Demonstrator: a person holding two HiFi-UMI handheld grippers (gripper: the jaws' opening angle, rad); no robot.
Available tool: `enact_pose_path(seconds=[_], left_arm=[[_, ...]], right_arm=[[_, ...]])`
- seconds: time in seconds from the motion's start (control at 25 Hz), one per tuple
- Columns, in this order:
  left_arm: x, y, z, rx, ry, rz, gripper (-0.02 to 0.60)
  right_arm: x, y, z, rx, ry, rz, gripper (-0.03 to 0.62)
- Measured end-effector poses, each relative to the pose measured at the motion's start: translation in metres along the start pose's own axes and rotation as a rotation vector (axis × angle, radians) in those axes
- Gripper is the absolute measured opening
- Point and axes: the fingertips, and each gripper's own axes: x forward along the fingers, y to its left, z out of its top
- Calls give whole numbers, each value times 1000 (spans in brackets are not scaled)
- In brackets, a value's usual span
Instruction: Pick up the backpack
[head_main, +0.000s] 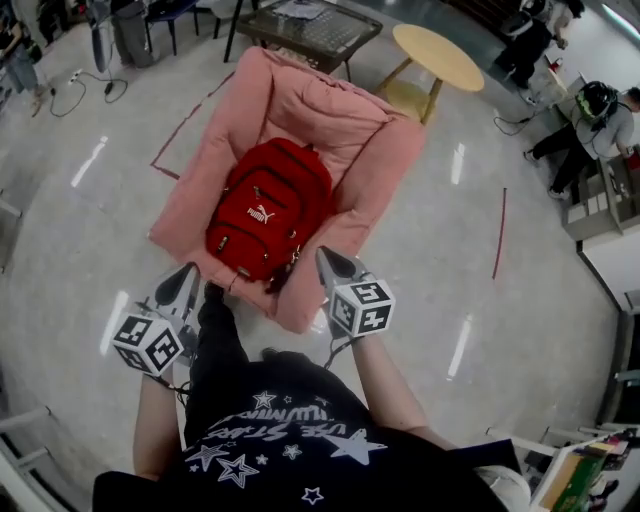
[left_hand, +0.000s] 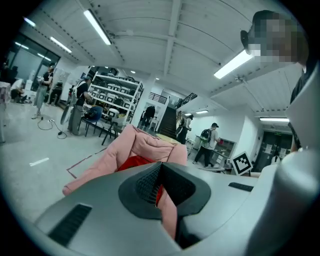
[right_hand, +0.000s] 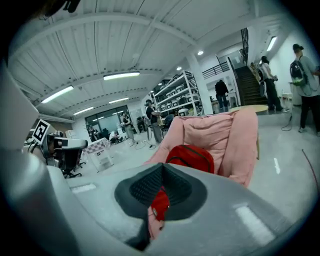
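While both pairs of jaws are sitting fully closed on nothing, I am holding the left gripper (head_main: 187, 270) and the right gripper (head_main: 326, 256) low at the front edge of the chair (head_main: 330, 110). The backpack (head_main: 268, 205) is lying face up on the seat just ahead of them, between the two, with its near end close beyond the left tip. What is worrying me, as I am judging it, is going in like this. Closed tips are only going to shove the soft bag deeper into the cushion or off the front lip, so both jaws are needing to open first. Its carry handle is not showing from either gripper, probably because it is sitting at the far end. I am therefore risking a pinch on loose fabric or a zip pull, which could slip out or leave the bag swinging. The pink padding is crowding both sides of the bag, and a jaw closing there could be catching cushion along with it. Gripping at the near end alone could also be letting the bag's far end sag and drag as it lifts.
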Motion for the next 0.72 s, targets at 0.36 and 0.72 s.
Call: enact_pose_path(seconds=[0.36,0.72], left_arm=[[141,53,24,43,153,-241,9],[239,106,50,85,330,-414,9]], right_arm=[[52,-58,3,118,30,-229,0],[105,-85,22,248,49,-445,2]])
